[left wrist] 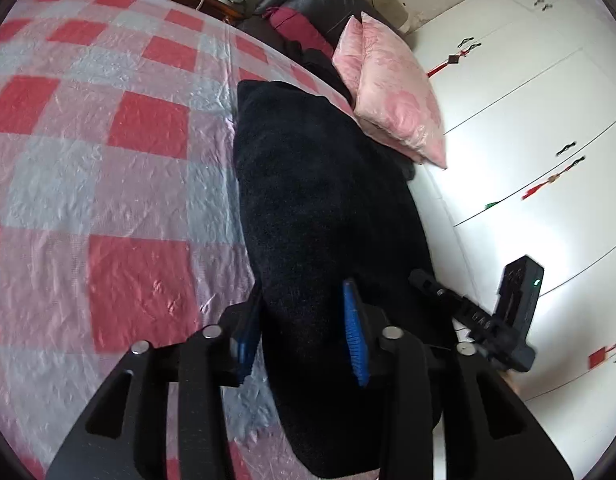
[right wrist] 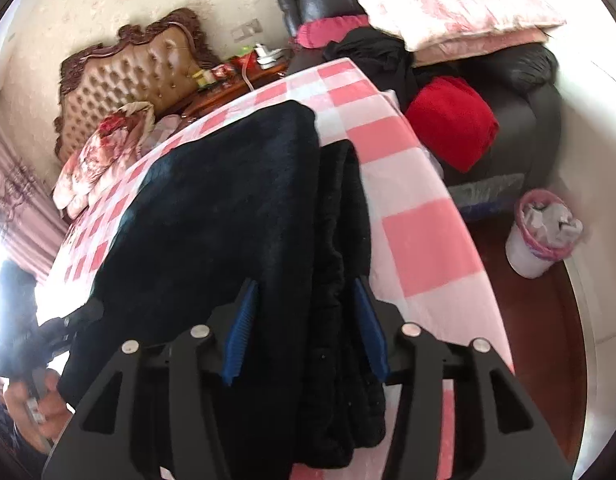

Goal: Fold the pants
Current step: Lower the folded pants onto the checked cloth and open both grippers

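Black fleece pants [left wrist: 327, 208] lie along edge of bed [left wrist: 108, 168] with red-and-white checked cover, running from centre to bottom of left wrist frame. Left tongs [left wrist: 304, 332] straddle pants, blue pads [left wrist: 353, 332] on either side of fabric; grip probably not closed, contact hard to judge. Right tongs [right wrist: 304, 332] likewise astride bunched pants edge at lower centre, pads apart. Pink pillow [left wrist: 391, 92] upper right. White bin [right wrist: 539, 236] at right on floor.

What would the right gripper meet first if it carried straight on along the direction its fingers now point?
Most likely the black pants: the right gripper points down at the dark fabric on the checked bedspread, and cloth already lies between its fingers.
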Available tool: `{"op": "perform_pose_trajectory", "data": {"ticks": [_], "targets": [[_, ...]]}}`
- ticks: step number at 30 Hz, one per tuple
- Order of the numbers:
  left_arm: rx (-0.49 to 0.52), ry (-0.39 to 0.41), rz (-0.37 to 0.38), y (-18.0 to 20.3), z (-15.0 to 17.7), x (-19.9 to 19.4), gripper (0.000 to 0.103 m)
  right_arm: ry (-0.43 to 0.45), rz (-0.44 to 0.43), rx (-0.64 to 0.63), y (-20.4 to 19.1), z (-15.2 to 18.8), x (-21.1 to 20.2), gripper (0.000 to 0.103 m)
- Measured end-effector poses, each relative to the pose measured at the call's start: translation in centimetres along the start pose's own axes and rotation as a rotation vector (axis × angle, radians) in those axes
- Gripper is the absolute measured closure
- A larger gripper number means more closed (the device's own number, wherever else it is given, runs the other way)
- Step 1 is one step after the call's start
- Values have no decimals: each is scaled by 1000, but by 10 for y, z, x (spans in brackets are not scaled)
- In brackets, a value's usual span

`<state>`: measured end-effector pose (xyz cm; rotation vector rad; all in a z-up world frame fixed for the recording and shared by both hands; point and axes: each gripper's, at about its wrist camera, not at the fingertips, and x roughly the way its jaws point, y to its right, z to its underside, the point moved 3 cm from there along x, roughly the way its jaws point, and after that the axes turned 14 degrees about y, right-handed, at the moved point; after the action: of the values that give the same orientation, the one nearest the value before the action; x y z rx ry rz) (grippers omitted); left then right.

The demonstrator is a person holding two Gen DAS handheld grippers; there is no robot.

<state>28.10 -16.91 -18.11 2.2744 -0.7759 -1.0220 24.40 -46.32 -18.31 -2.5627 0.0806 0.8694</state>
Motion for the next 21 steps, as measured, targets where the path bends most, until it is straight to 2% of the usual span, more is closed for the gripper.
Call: {"op": "perform_pose_trajectory", "data": {"ticks": [2, 3, 4, 6, 7, 9, 10, 12, 14, 17, 19, 20, 21], "targets": [[49, 50, -16, 11, 4, -15, 62, 21, 78, -12, -5, -1, -16, 50], [97, 91, -33, 19, 5, -24, 62, 54, 143, -53, -14, -1, -31, 40], [186, 140, -58, 31, 11, -36, 62, 98, 172, -86, -23, -1, -45, 28], [385, 209, -114, 61, 26, -49, 64, 169, 158, -138, -46, 5, -66, 23], [451, 227, -120, 69, 33, -53, 69, 178, 152, -169, -55, 10, -68, 23], [585, 216, -132, 85, 49, -50, 70, 183, 194, -240, -69, 23, -65, 23], [615, 167, -163, 83, 59, -41, 70, 167, 218, -258, -69, 30, -58, 23], [604, 115, -189, 75, 65, -32, 70, 87, 252, -255, -61, 45, -39, 23], [583, 118, -154, 74, 56, -41, 70, 84, 218, -213, -52, 54, -32, 21], [580, 211, -141, 81, 31, -49, 70, 91, 235, -215, -48, 53, -33, 14], [613, 247, -149, 84, -2, -36, 70, 81, 242, -213, -46, 54, -30, 11], [621, 221, -147, 80, -13, -23, 70, 84, 246, -212, -45, 54, -29, 10], [627, 155, -159, 73, -21, -4, 70, 86, 250, -206, -43, 53, -26, 9]]}}
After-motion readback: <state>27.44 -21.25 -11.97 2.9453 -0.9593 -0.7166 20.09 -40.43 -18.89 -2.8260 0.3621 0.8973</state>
